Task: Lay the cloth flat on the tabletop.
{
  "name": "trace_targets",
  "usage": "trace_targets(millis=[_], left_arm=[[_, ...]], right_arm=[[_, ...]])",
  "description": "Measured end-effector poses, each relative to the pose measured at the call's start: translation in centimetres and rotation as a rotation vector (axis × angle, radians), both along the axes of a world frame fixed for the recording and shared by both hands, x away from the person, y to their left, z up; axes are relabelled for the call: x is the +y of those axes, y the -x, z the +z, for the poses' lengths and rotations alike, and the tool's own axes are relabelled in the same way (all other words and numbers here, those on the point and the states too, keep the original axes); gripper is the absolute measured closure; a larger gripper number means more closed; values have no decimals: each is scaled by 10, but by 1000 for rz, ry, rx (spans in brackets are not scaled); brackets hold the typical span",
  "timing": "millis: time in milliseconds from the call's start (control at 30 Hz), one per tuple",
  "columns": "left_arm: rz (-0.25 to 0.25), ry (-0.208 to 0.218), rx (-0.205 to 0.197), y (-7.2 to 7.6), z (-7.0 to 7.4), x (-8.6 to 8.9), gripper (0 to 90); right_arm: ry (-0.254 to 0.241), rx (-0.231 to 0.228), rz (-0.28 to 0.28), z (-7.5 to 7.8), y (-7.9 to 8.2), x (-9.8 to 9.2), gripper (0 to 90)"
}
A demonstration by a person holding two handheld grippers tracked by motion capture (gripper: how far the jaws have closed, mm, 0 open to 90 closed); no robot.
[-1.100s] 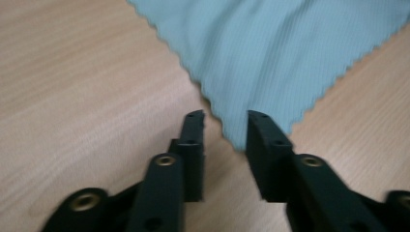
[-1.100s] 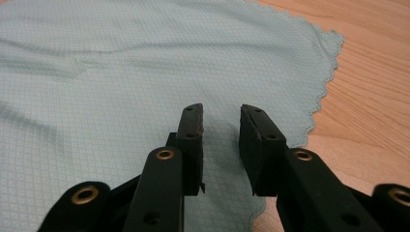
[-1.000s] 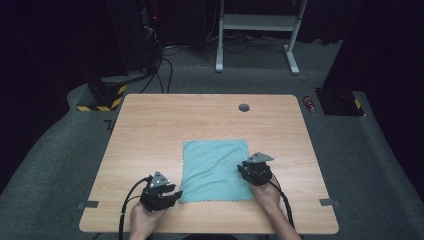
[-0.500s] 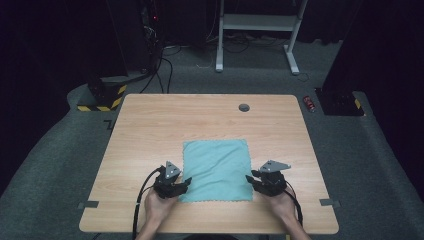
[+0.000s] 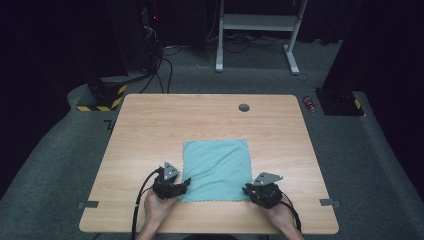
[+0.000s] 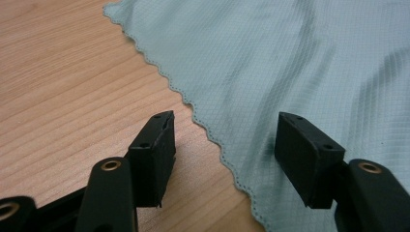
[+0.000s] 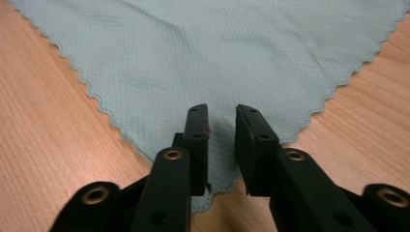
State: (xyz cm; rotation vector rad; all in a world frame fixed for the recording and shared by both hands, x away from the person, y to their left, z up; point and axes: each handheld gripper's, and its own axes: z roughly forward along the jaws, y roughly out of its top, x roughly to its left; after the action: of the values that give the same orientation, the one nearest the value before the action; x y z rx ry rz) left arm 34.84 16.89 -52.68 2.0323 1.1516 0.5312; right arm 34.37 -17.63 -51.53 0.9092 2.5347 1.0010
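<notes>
Left gripper (image 5: 186,183) at 7 o'clock of cloth (image 5: 217,167), spread wider, straddling hem; right gripper (image 5: 246,189) at 5 o'clock, narrowing over corner, gap showing.

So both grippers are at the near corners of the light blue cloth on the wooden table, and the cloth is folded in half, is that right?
Not quite. The light blue cloth is not folded: in the high view it lies spread flat in a single layer on the wooden table. The rest holds: the left gripper and the right gripper are at its two near corners.
</notes>
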Motion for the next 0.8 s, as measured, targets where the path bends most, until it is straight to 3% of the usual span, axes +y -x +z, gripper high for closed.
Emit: trace_targets(millis=[133,167,267,400,467,600,733,800], left_arm=[[-2,-2,-1,0,0,0,397],[-4,1,3,0,0,1,397],[5,17,30,0,2,2,402],[-43,24,35,10,8,0,410],[-72,34,34,18,13,-2,410],[-130,2,23,34,18,-8,445],[-172,-52,31,46,17,-12,581],[-189,-57,45,48,15,-12,632]], right_arm=[[28,-10,45,1,2,-1,893],[39,-19,52,2,3,-1,894],[34,9,54,3,-1,-3,893],[51,1,55,4,1,-3,888],[48,-3,61,6,4,-4,844],[17,-13,62,10,11,-8,791],[-3,0,102,8,15,-4,796],[-12,12,114,6,15,-1,796]])
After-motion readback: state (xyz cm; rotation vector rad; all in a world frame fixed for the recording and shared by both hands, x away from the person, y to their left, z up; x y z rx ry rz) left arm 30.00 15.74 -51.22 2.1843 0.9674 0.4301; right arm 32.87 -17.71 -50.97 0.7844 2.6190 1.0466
